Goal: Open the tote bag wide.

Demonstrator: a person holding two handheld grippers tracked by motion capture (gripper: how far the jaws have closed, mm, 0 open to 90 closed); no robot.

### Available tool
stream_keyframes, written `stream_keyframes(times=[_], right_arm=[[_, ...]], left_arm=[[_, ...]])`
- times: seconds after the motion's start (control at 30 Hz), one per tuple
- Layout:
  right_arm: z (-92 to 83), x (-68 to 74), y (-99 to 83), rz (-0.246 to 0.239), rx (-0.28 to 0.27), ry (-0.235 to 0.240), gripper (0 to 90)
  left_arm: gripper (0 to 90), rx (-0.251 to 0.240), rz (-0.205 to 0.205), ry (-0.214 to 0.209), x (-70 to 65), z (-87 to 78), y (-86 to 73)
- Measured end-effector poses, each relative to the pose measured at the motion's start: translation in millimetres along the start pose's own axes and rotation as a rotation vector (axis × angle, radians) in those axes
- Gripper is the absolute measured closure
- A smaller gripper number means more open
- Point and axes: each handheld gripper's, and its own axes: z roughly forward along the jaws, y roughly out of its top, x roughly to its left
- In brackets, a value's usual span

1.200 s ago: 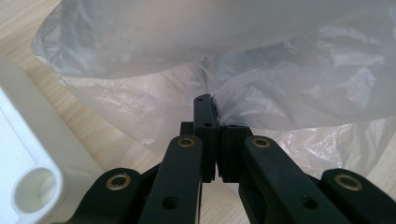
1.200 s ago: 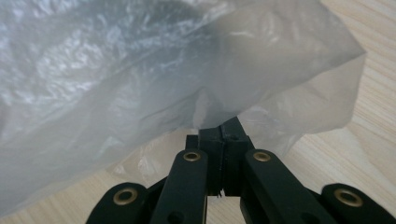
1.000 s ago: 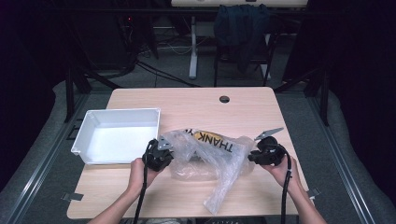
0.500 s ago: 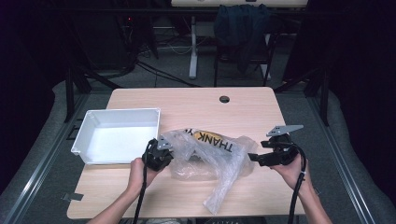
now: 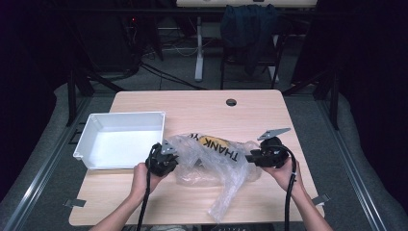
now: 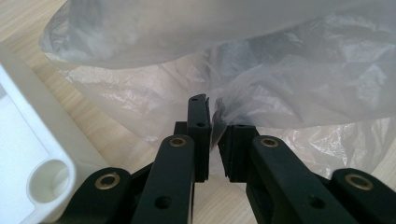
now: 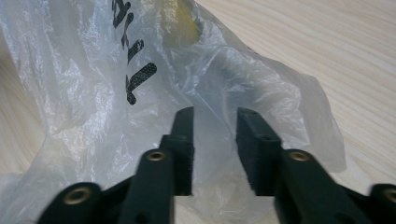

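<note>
A crumpled clear plastic bag (image 5: 216,161) lies on the light wooden desk (image 5: 202,103), just right of the white rectangular plastic tray (image 5: 120,139). The left claw (image 5: 166,161) sits at the bag's left end, the right claw (image 5: 250,157) at its right.

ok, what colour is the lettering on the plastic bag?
Black lettering beside a yellow patch on the clear bag; clearest in the high view.

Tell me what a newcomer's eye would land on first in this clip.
The crumpled clear plastic bag with black THANK lettering, lying mid-table, stands out first. The left tool pinches a fold at the bag's left edge, while the right tool has been closing at the bag's right end, film between its jaws with a gap showing. A white bin sits at the table's left.
</note>
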Motion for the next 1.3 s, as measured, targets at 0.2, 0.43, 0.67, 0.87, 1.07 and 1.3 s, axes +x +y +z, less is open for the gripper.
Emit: stream_keyframes(times=[0.2, 0.43, 0.67, 0.87, 1.07, 1.3], right_arm=[[2.3, 0.4, -2.0, -0.012, 0.001, -0.018, 90.0], [0.8, -2.0, -1.5, -0.010, -0.020, -0.061, 90.0], [-7.0, -20.2, 0.4, 0.073, -0.078, -0.107, 90.0], [-6.0, -31.6, 4.1, 0.099, -0.083, -0.123, 90.0], [-0.1, -44.8, 5.3, 0.136, -0.080, -0.147, 90.0], [13.4, -47.0, 0.0, 0.129, -0.037, -0.157, 90.0]], left_arm=[[86.7, 0.006, 0.012, -0.003, -1.5, 1.3, 0.6], [89.0, 0.013, 0.014, -0.004, -2.2, 1.4, -0.1], [89.3, 0.035, 0.001, -0.005, -1.4, 2.5, -2.6], [89.2, 0.043, 0.000, -0.005, 0.4, 1.1, -3.5], [89.2, 0.063, -0.001, -0.012, 2.8, 1.2, -5.4], [88.7, 0.086, 0.016, -0.022, 2.4, -0.1, -6.6]])
